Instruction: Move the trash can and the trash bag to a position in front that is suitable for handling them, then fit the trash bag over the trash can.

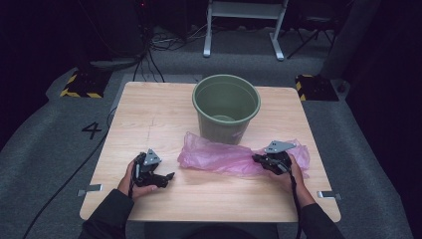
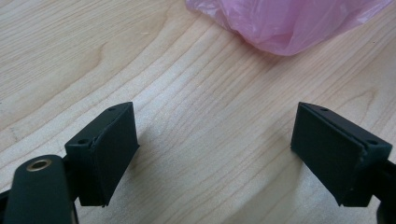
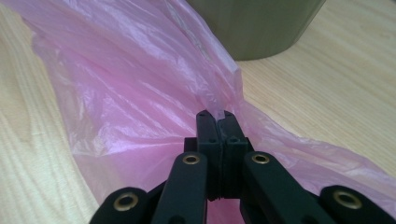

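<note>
Pink bag point(image 1: 226, 158) lies crumpled on table point(image 1: 149, 114) before green bucket point(image 1: 226, 107), high view; my left gripper point(image 1: 166, 178) near its left end; left gripper view: jaws wide apart over bare wood, bag point(image 2: 289, 23) ahead; right gripper view: my right gripper point(image 3: 216, 115) pinched tight on bag film point(image 3: 130, 93).

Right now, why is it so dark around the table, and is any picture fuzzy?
High view: the wooden table is lit, the floor behind falls into near black, and the picture looks soft. Left gripper view: wood grain is sharp, the near black pads slightly soft. Right gripper view: the pink plastic bag shines with pale glare, and the green bucket behind looks blurry.
</note>
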`<control>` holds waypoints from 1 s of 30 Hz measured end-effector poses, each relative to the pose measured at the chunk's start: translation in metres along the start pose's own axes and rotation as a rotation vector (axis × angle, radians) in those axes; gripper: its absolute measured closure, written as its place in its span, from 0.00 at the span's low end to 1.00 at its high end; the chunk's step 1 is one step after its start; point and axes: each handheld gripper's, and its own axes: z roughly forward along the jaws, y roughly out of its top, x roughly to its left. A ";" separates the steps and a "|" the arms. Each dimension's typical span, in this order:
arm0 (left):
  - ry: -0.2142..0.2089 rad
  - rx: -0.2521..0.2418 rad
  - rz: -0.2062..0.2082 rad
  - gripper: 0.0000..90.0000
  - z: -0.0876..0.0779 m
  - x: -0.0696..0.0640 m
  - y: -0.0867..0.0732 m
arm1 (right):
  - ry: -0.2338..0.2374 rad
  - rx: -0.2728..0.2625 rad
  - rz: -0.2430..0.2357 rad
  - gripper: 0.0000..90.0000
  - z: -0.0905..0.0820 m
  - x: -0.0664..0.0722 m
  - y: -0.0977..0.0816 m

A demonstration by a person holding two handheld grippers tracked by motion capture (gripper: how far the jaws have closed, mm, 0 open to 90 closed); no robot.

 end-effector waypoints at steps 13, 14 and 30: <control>-0.002 -0.004 0.004 0.16 0.001 0.001 0.001 | -0.011 -0.126 -0.016 1.00 -0.029 0.001 0.001; -0.003 -0.006 0.004 0.16 0.001 0.001 0.001 | -0.008 -0.131 -0.015 1.00 -0.031 0.001 0.002; -0.001 -0.010 -0.002 0.16 0.002 0.001 0.002 | 0.013 -0.286 -0.085 1.00 -0.067 0.015 0.024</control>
